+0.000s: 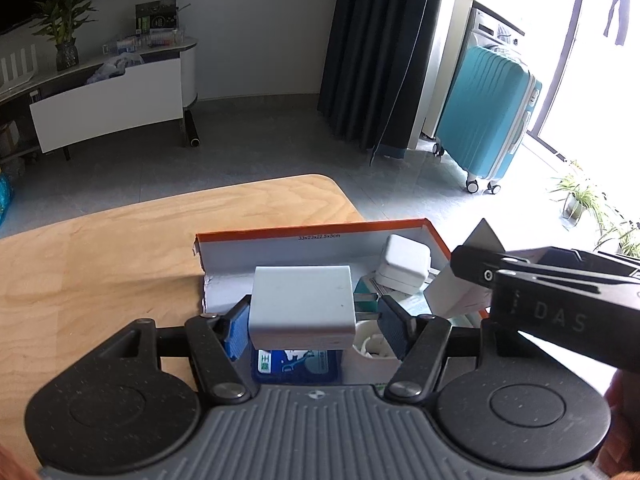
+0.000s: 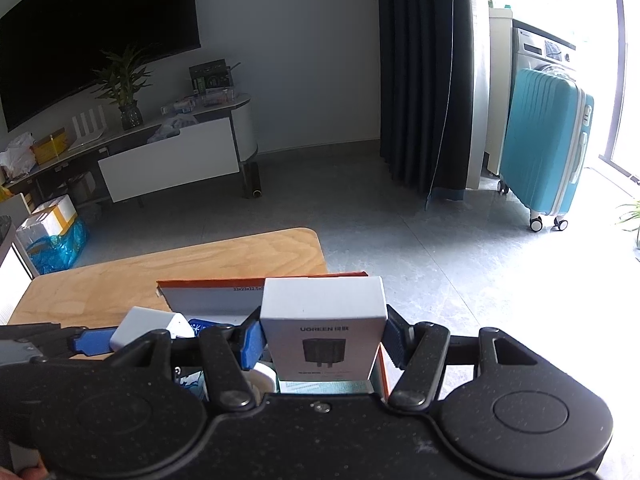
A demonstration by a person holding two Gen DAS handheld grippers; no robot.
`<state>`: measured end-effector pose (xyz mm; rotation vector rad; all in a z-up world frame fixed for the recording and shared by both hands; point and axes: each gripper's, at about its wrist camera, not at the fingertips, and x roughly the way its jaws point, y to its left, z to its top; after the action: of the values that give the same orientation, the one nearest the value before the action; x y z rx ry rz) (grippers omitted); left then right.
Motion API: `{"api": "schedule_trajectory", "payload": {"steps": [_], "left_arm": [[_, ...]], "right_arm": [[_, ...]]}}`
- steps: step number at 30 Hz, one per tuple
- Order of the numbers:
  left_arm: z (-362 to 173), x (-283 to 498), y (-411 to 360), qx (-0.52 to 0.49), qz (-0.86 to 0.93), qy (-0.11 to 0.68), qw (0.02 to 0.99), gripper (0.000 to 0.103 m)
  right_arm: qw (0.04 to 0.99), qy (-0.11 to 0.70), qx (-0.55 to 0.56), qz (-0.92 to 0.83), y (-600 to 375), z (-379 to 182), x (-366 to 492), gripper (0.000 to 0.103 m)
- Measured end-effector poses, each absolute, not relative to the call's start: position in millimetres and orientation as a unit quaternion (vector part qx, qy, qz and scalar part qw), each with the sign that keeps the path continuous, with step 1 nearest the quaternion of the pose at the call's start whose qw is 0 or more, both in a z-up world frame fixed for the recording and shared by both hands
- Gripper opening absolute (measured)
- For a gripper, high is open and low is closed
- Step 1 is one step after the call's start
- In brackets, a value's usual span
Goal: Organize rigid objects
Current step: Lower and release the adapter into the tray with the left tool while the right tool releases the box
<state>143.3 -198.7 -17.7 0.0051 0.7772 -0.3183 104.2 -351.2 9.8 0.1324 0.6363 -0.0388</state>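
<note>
An orange-rimmed cardboard box [image 1: 312, 229] stands on the wooden table [image 1: 120, 248] and holds small items. My left gripper [image 1: 314, 320] is shut on a white charger block [image 1: 302, 306], with its prongs pointing right, held over the box. A second white charger [image 1: 404, 266] lies in the box's far right part. My right gripper [image 2: 322, 334] is shut on a white UGREEN carton [image 2: 324, 324] over the box's right side [image 2: 382, 364]. The right gripper's black body [image 1: 560, 304] shows in the left wrist view. The left gripper's charger [image 2: 150, 326] shows in the right wrist view.
A blue packet [image 1: 296, 364] and a white round item [image 1: 370, 346] lie in the box below my left gripper. The table's far edge [image 1: 240, 188] drops to a grey floor. A teal suitcase [image 1: 492, 116], dark curtain and TV cabinet [image 1: 112, 96] stand beyond.
</note>
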Motion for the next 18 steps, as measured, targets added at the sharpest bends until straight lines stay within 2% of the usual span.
{"api": "schedule_trajectory", "payload": {"steps": [2, 4, 5, 18], "left_arm": [[-18, 148, -200, 0.003, -0.156, 0.379, 0.912, 0.066], [-19, 153, -199, 0.003, -0.155, 0.381, 0.912, 0.066], [-20, 155, -199, 0.003, -0.156, 0.382, 0.911, 0.066], [-21, 182, -208, -0.022, -0.167, 0.397, 0.902, 0.066]], "right_arm": [[0.947, 0.312, 0.071, -0.02, -353, 9, 106, 0.072], [0.947, 0.308, 0.089, -0.013, -358, 7, 106, 0.084], [0.946, 0.307, 0.1, -0.01, -362, 8, 105, 0.085], [0.954, 0.275, 0.113, -0.034, -377, 18, 78, 0.086]]}}
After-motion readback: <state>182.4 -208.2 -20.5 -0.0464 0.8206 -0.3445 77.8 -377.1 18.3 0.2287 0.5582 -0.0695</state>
